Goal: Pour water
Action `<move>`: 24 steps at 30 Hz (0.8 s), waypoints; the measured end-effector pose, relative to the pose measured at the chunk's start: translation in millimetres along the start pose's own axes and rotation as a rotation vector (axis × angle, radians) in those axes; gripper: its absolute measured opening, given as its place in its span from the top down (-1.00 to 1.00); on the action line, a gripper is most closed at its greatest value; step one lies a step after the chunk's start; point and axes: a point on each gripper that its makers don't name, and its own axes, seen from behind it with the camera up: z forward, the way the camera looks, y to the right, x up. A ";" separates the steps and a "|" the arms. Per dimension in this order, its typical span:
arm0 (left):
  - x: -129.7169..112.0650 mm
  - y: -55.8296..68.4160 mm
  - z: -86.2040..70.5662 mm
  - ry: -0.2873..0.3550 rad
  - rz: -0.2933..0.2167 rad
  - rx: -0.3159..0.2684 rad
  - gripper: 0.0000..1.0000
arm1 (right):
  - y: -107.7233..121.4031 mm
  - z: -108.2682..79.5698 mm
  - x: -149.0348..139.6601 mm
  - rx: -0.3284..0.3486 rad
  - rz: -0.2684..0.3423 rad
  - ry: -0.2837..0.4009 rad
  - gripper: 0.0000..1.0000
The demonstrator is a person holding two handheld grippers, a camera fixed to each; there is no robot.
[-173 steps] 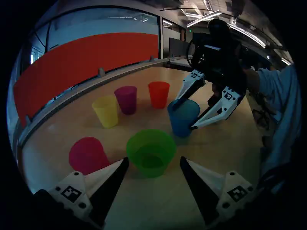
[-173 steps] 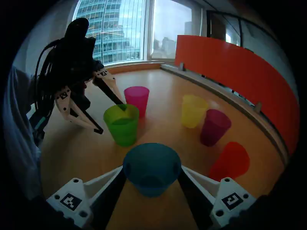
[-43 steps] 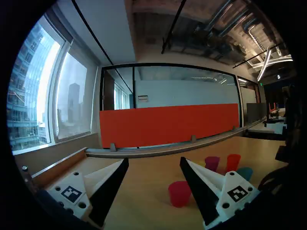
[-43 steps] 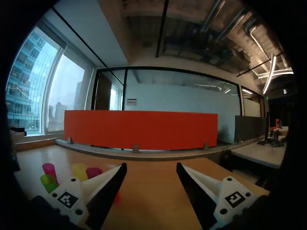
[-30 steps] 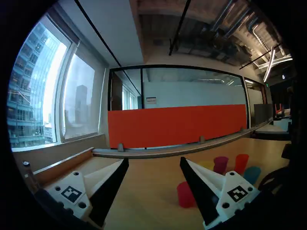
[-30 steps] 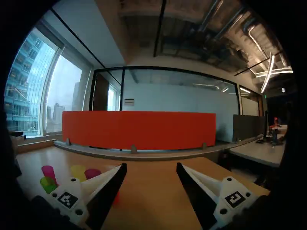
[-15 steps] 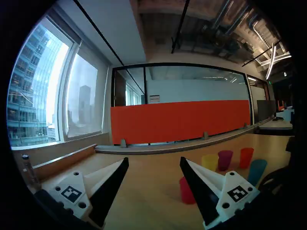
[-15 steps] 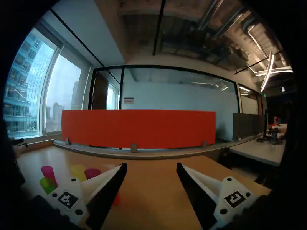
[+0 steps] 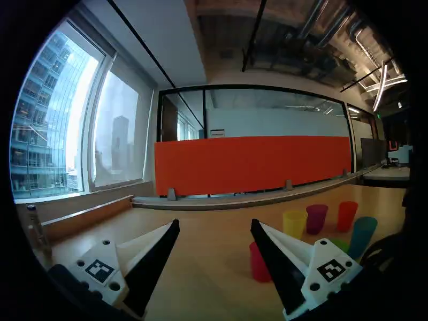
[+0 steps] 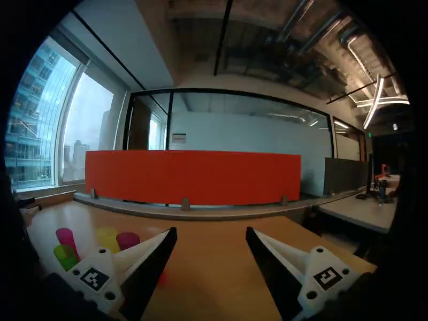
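Note:
Several coloured plastic cups stand on the wooden table (image 9: 214, 278). In the left gripper view a yellow cup (image 9: 294, 223), a purple cup (image 9: 316, 218), an orange cup (image 9: 348, 215) and a blue cup (image 9: 362, 236) stand at the right. A green cup (image 9: 339, 244) and a pink cup (image 9: 258, 262) are partly hidden behind my finger. My left gripper (image 9: 214, 223) is open and holds nothing. In the right gripper view a pink cup (image 10: 66, 236), a green cup (image 10: 65, 255), a yellow cup (image 10: 108, 238) and a purple cup (image 10: 127, 239) stand at the far left. My right gripper (image 10: 210, 231) is open and holds nothing.
A long orange partition (image 10: 192, 177) runs along the table's far edge, with a glass wall behind it. Tall windows (image 9: 53, 139) are at the left. A second desk (image 10: 358, 211) stands off to the right.
Earlier the left gripper stood around the green cup and the right around the blue cup; both now point level across the room, away from the cups. The left view has lately swung toward the cups.

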 end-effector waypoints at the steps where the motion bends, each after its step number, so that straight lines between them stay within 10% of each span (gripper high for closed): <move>1: -1.0 -0.4 0.5 -0.001 -0.002 0.001 -0.98 | 0.0 0.1 -0.2 0.000 0.001 0.000 -1.00; 24: -17.8 -4.2 3.5 -0.030 -0.039 -0.001 -0.99 | -0.6 0.6 1.5 -0.001 0.009 -0.005 -1.00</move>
